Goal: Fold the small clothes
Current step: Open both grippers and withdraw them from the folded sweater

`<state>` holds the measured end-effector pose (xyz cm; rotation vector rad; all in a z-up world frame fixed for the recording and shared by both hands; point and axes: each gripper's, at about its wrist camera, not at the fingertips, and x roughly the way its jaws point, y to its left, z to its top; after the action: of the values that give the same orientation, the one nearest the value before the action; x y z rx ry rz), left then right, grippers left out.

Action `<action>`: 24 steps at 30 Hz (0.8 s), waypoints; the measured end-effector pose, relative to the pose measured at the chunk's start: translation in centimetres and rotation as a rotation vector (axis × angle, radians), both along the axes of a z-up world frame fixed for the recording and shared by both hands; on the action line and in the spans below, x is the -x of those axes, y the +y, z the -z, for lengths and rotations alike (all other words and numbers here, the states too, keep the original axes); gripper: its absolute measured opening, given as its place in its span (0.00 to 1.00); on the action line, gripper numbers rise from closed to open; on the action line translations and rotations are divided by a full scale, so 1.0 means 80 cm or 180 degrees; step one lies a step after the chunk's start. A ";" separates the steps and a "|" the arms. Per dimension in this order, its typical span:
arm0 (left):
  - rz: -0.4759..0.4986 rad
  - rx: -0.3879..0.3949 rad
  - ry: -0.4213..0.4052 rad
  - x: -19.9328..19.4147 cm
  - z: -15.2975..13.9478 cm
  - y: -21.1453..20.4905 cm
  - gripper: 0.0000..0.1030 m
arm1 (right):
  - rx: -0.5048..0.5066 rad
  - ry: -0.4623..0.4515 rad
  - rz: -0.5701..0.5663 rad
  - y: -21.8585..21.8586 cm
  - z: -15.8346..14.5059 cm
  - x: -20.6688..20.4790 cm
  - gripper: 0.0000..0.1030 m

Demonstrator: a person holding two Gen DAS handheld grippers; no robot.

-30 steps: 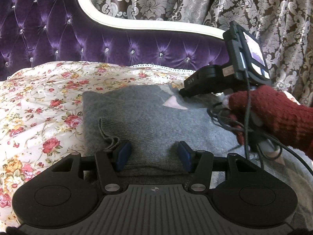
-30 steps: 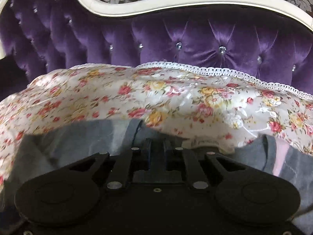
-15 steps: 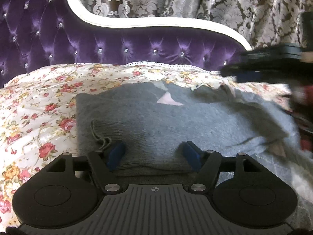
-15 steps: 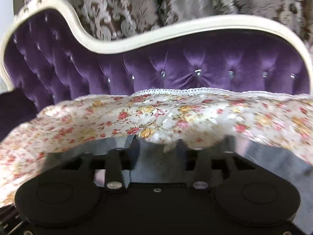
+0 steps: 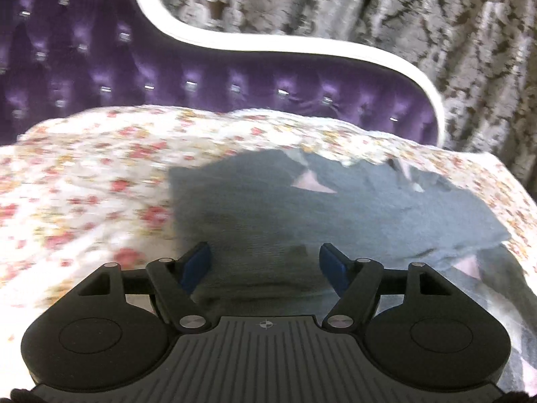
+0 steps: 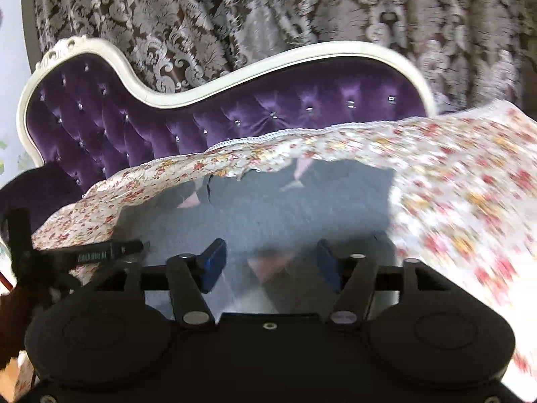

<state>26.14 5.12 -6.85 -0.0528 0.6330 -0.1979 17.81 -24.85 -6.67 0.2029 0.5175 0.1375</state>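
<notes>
A grey knitted garment (image 5: 335, 208) with pale pink patches lies folded on the floral sheet (image 5: 100, 184). My left gripper (image 5: 265, 263) hovers at its near edge, jaws open, the blue pads apart with nothing pinched between them. In the right wrist view the same grey garment (image 6: 285, 208) spreads ahead of my right gripper (image 6: 270, 263). Its jaws are opening and the pads stand clear of the cloth, which lies beneath and beyond them. The picture is blurred on the right side.
A purple tufted back (image 6: 134, 127) with a white frame rises behind the sheet, and patterned curtains (image 6: 302, 16) hang beyond. The black body of the left hand's tool (image 6: 100, 252) shows at the left of the right wrist view. The sheet's edge drops off at right (image 5: 503, 181).
My right gripper went from shut to open and pulled back from the garment's far edge. It and the red-gloved hand left the left wrist view. The left jaws widened slightly.
</notes>
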 end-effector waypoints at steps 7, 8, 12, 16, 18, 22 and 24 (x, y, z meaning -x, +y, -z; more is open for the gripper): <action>-0.0345 0.0237 0.0152 0.043 -0.014 0.053 0.68 | -0.0299 -0.0045 0.0211 -0.016 0.004 0.077 0.67; -0.0327 0.0257 0.0154 0.054 -0.017 0.058 0.68 | -0.0320 -0.0051 0.0228 -0.017 0.004 0.086 0.67; -0.0199 0.0292 0.0242 0.102 -0.022 0.065 0.68 | -0.0346 -0.0041 0.0290 -0.015 0.010 0.117 0.69; -0.0077 0.0449 0.0371 0.148 -0.019 0.068 0.68 | -0.0265 0.0038 0.0304 -0.008 0.020 0.143 0.70; -0.0057 0.0566 0.0472 0.171 -0.015 0.071 0.68 | -0.0252 0.0088 0.0305 -0.006 0.025 0.156 0.70; -0.0063 0.0776 0.0635 0.207 -0.006 0.071 0.68 | -0.0288 0.0197 0.0364 -0.010 0.035 0.177 0.70; -0.0052 0.0844 0.0693 0.220 -0.004 0.069 0.68 | -0.0294 0.0263 0.0410 -0.015 0.040 0.185 0.70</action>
<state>8.50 10.66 -6.53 -0.3383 0.8197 -0.2616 3.02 -26.05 -9.85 0.3324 0.5790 0.0275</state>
